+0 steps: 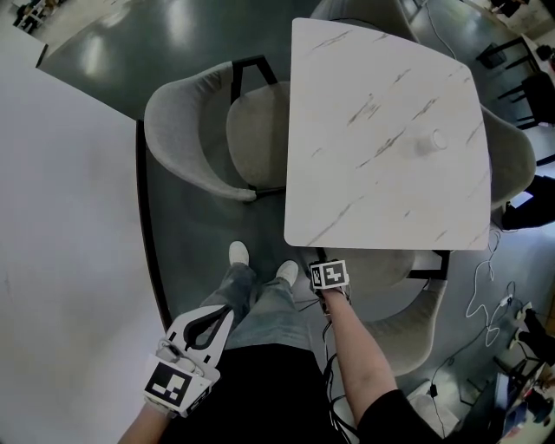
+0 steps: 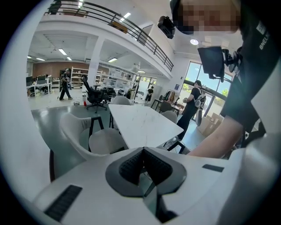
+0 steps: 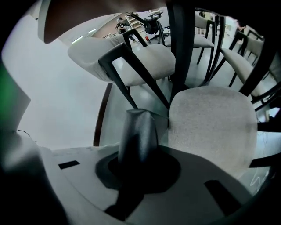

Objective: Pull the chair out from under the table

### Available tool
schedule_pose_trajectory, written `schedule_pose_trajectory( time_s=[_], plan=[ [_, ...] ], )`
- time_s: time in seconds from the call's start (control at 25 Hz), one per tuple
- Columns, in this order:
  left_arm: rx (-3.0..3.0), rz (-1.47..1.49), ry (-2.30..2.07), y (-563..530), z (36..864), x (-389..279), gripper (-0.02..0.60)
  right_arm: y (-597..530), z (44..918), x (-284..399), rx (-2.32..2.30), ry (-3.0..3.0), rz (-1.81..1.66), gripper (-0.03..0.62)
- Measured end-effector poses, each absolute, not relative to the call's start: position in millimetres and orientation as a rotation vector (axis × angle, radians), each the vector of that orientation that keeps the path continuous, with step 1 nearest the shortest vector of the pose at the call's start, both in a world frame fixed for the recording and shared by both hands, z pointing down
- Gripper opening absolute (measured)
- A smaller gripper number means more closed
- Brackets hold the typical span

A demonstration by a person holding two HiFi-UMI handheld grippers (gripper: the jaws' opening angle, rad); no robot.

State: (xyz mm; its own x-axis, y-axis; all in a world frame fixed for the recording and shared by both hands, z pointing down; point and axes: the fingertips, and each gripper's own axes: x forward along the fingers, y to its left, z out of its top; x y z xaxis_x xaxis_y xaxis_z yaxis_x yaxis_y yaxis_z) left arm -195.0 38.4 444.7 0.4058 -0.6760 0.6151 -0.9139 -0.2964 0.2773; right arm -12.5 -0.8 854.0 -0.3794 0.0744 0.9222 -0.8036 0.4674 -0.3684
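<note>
The white marble table (image 1: pixel 381 130) fills the middle of the head view. A grey shell chair (image 1: pixel 414 334) is tucked under its near edge, the seat mostly hidden by the tabletop. My right gripper (image 1: pixel 328 290) points steeply down at the left end of that chair's backrest rim. In the right gripper view its jaws (image 3: pixel 137 116) are pinched on a dark grey rim, beside the fabric seat (image 3: pixel 210 132) and the black legs. My left gripper (image 1: pixel 227 314) hangs by my left leg, away from the chair, its ribbed pads (image 2: pixel 131 165) meeting with nothing between them.
Another grey chair (image 1: pixel 186 130) stands pulled out at the table's left side, one more at the right (image 1: pixel 512 156) and one at the far side (image 1: pixel 355 9). A white partition (image 1: pixel 61 217) runs along the left. Cables (image 1: pixel 486 295) lie on the floor at right. My feet (image 1: pixel 260 260) stand between chair and partition.
</note>
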Motion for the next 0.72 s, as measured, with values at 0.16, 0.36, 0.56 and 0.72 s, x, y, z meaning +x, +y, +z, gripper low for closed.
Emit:
schedule_pose_trajectory(
  time_s=[0.16,0.36,0.56,0.72],
  plan=[
    [2.068,0.493,-1.326,41,447,-188,0.005,4,851,-3,0.659,-1.692,1.068,0.031],
    [2.086,0.490,-1.270,45,451,-174,0.005,9,850,2,0.687,-1.700,1.070,0.031],
    [2.122,0.482,-1.245,44,447,-165,0.005,20,849,15,0.718,-1.700,1.093,0.031],
    [2.153,0.484,-1.196,41,444,-153,0.005,39,848,32,0.706,-1.695,1.072,0.032]
  ],
)
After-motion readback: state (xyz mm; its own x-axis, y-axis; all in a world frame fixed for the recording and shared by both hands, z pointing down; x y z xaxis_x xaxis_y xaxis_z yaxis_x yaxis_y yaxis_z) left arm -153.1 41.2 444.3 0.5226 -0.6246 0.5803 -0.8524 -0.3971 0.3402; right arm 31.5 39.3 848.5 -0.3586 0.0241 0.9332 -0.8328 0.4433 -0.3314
